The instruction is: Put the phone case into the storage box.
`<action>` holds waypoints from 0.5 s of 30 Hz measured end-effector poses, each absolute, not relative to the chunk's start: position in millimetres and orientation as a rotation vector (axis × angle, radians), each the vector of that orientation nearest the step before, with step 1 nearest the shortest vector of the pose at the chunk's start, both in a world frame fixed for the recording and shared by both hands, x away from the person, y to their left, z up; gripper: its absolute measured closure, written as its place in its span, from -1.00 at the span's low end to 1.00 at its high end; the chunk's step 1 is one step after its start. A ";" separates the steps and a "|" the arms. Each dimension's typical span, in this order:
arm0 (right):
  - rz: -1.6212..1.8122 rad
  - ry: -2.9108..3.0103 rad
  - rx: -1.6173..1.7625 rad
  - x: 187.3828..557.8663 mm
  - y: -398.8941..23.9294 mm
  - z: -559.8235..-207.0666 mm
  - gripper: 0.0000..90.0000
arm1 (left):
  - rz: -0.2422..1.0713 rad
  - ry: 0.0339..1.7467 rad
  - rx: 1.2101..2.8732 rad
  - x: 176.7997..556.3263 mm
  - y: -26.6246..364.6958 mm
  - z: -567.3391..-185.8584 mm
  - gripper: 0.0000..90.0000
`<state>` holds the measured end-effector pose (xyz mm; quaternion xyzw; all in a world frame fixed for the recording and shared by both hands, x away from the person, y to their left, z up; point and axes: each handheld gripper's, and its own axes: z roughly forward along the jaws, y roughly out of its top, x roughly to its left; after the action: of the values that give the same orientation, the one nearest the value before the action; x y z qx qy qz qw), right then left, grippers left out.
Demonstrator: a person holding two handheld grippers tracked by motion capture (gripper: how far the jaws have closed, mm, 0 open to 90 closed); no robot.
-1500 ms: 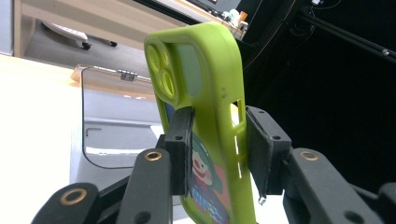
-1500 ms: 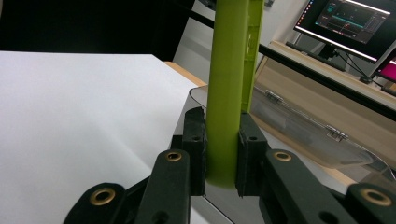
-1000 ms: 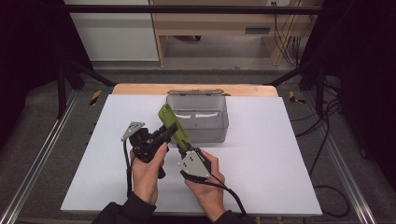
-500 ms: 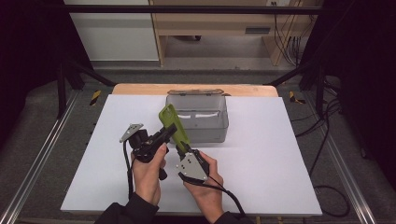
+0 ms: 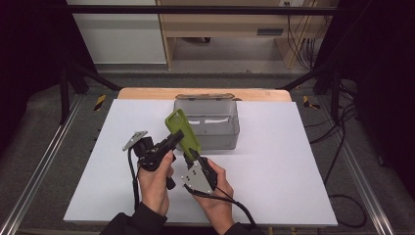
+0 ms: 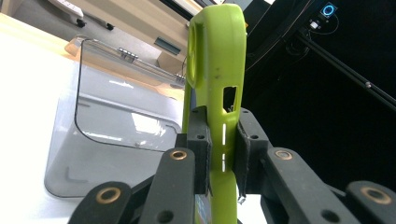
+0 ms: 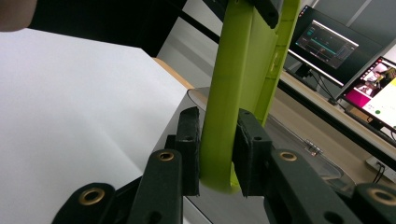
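Since the earlier frames, neither hand changes place, but the left gripper (image 5: 177, 138) has just been closing its fingers (image 6: 200, 144), and the green phone case (image 5: 183, 133) now sits clamped between them. We read this as the second grip being completed, so the case is now shared between both tools.

Working from left to right: the left gripper grasps the case across its edge, near the side cutout. In the left gripper view both pads press flat on the case (image 6: 215, 84). The right gripper (image 5: 192, 157) holds the lower end of the case, its fingers (image 7: 189, 144) pinched on the thin wall (image 7: 233, 93). We judge the case ready for a handover or a reorientation.

The case is held in the air above the white worktop (image 5: 293, 161), tilted, just in front of the clear grey box (image 5: 215, 132). It is a lime green soft shell with rounded corners, a camera opening near its top and small dark marks on its surface.
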<state>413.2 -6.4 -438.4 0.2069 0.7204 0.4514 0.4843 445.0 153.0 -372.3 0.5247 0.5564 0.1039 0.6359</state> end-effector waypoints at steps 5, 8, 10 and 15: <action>1.094 1.756 0.501 412.5 -6.5 -437.8 0.65 | 0.252 1.270 1.204 445.0 152.5 -372.4 0.74; 1.097 1.756 0.501 411.5 -5.9 -437.2 0.66 | 0.278 1.264 1.209 444.7 151.4 -372.0 0.74; 1.105 1.752 0.503 410.7 -5.3 -437.1 0.66 | 0.297 1.255 1.219 444.7 150.7 -371.6 0.74; 1.120 1.754 0.512 408.9 -4.6 -435.8 0.65 | 0.335 1.231 1.246 445.3 148.9 -370.2 0.74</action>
<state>408.9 -4.6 -435.8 0.2098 0.7185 0.4590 0.4787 445.3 148.9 -370.2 0.5437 0.5373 0.1462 0.6279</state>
